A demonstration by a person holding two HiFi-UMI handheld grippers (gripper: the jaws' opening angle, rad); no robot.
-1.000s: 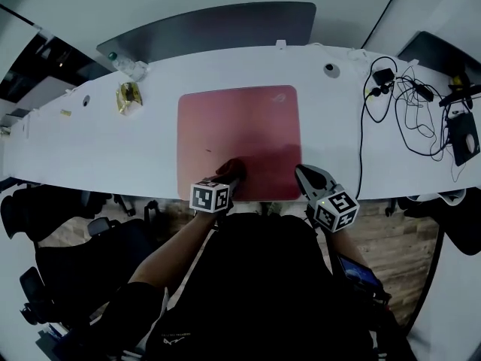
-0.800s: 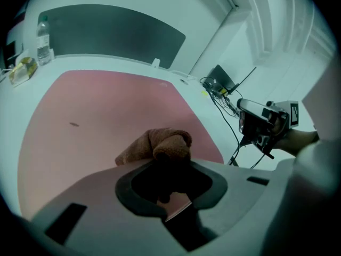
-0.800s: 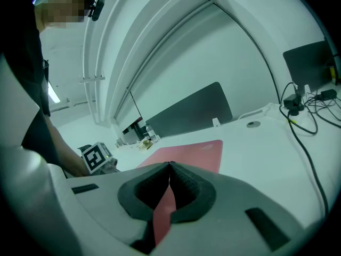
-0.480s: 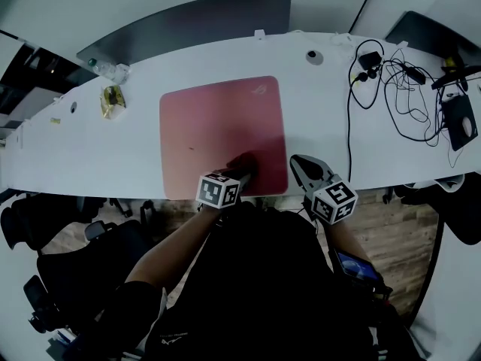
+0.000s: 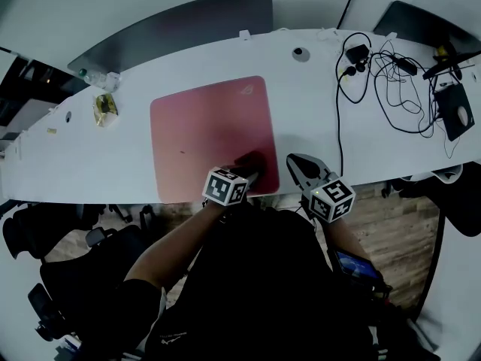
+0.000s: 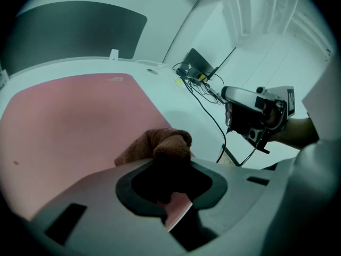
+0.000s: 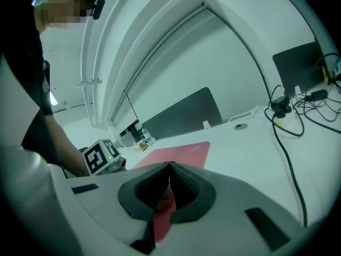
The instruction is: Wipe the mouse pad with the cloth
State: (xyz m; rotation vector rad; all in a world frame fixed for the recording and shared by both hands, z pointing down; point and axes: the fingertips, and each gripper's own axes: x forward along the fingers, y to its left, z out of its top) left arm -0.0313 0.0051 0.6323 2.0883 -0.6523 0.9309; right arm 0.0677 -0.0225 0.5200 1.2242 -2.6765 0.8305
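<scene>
Two hand-held grippers here, one per hand. The left hand-held gripper (image 5: 242, 177) is clamped on the one cloth (image 6: 162, 143), a brownish-red bunched-up wad that pokes out past the jaw tips and sits down on the near right part of the single red mouse pad (image 5: 203, 134). From its own view the cloth fills the gap between the jaws, with pad surface spreading out to the left of it.

The right hand-held gripper (image 5: 295, 162) has its jaws closed, tips pressed together with nothing pinched between them. It sits just beside the pad's near right corner, over the white table (image 5: 316, 119). Some red shows through the hollow behind its tips.

The pad lies flat, roughly mid-table, with one small dark speck on it toward the left. There's also one tangle of black cables (image 5: 391, 81) at the far right end, one small crumpled wrapper (image 5: 104, 109) well off to the pad's left, one round grommet (image 5: 301, 53) near the back edge, and one dark divider panel (image 5: 173, 25) behind the table.
</scene>
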